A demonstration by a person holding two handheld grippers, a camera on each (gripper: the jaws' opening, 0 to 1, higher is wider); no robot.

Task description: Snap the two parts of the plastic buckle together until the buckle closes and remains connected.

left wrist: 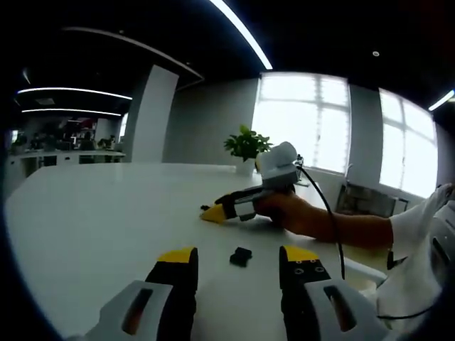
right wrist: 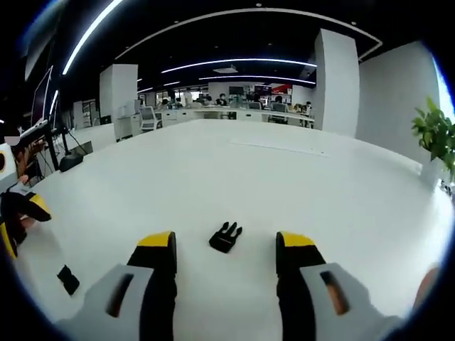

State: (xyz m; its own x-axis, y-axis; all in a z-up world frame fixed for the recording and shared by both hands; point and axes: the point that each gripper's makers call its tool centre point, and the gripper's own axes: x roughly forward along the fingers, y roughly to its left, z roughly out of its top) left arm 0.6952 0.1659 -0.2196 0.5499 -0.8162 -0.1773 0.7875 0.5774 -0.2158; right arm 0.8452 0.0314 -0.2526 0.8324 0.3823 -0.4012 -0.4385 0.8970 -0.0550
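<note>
Both hand-held grippers, left (left wrist: 237, 264) and right (right wrist: 226, 249), hover with jaws apart over the bench (right wrist: 270, 177), socket (left wrist: 241, 256) and prong (right wrist: 225, 236) ungrasped; each must be gripped next.

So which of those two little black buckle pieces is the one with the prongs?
The pronged piece lies on the white table between the right gripper jaws. The other piece, a plain blocky shape, lies between the left gripper jaws.

Black buckle parts (right wrist: 225, 237) on white table (right wrist: 284, 170); yellow-tipped tools (right wrist: 226, 245).
</note>
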